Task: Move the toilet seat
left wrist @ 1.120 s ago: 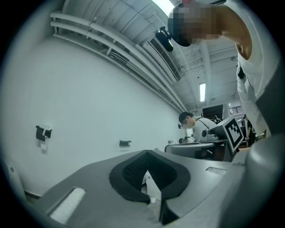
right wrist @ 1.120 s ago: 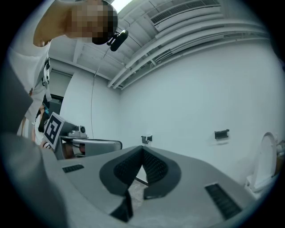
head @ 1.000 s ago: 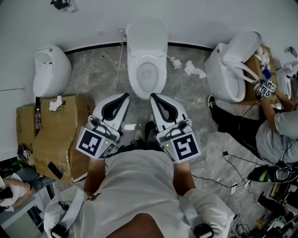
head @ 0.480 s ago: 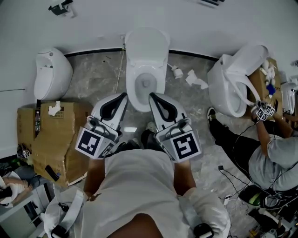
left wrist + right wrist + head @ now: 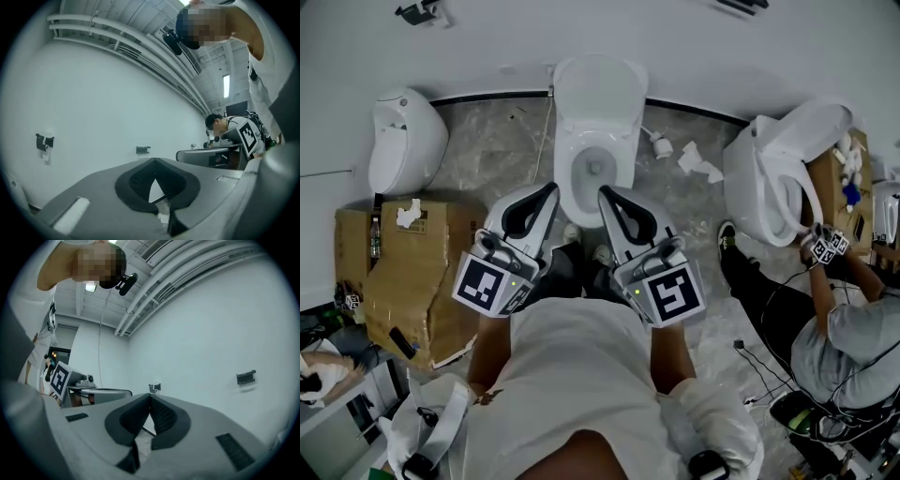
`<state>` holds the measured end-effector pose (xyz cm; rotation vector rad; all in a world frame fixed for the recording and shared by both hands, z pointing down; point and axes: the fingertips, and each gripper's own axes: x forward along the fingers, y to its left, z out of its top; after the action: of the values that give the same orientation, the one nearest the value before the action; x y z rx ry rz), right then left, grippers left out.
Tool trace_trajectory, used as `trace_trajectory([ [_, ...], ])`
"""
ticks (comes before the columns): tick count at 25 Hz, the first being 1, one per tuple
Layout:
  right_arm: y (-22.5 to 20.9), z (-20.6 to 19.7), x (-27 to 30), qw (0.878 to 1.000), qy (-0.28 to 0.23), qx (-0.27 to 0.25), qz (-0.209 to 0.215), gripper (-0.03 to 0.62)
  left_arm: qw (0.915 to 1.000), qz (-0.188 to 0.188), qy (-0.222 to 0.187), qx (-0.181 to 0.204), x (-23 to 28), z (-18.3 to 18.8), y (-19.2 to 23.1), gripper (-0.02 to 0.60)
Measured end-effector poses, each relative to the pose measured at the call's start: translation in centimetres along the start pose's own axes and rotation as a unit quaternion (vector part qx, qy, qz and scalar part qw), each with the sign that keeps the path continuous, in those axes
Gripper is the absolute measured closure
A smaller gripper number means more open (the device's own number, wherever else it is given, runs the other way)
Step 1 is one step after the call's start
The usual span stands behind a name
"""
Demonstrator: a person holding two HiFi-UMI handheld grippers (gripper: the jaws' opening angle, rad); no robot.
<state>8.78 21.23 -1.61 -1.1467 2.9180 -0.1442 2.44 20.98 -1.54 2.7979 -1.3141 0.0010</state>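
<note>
As toilet (image 5: 596,94) sits ahead, both hand-held grippers (image 5: 549,192) (image 5: 605,194) closed, empty.

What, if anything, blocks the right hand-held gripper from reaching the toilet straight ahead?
Probably nothing, so yes. The right hand-held gripper is shut and empty, its tip close to the toilet rim in the head view, with nothing between.

The tips of the left tool (image 5: 549,192) and right tool (image 5: 606,193) cover parts of the toilet's (image 5: 595,112) front rim. The right edge cuts off a second person (image 5: 844,342). White scraps (image 5: 697,161) on the floor (image 5: 487,150) are too small to identify.
</note>
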Motion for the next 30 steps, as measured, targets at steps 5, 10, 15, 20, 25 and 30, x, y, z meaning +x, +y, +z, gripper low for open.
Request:
trace_trajectory([
  [5, -0.8, -1.2, 1.8, 1.0, 0.002, 0.011, -0.01, 0.589, 0.9999, -0.014, 0.005, -0.007, 0.8, -1.2, 1.7, 0.58],
  [10, -2.0, -2.2, 4.2, 1.0, -0.014, 0.017, -0.018, 0.589, 0.9989, -0.03, -0.001, -0.036, 1.8, -2.8, 4.1, 0.58],
  [15, -2.5, -4.1, 6.6, 0.999, 0.003, 0.032, -0.021, 0.589, 0.998, -0.04, 0.013, -0.048, 3.1, -5.2, 6.9, 0.58],
  [20, -3.8, -5.6, 8.9, 0.999, 0.009, 0.037, -0.036, 0.589, 0.9958, -0.057, 0.027, -0.066, 4.5, -7.3, 9.5, 0.58],
  [25, -4.8, -7.8, 10.4, 0.997, 0.037, 0.035, -0.052, 0.589, 0.9935, -0.074, 0.049, -0.072, 5.6, -9.7, 10.8, 0.58],
  [30, -5.3, -9.8, 11.7, 0.996, 0.05, 0.043, -0.062, 0.588, 0.9906, -0.089, 0.073, -0.075, 6.1, -11.9, 11.7, 0.58],
])
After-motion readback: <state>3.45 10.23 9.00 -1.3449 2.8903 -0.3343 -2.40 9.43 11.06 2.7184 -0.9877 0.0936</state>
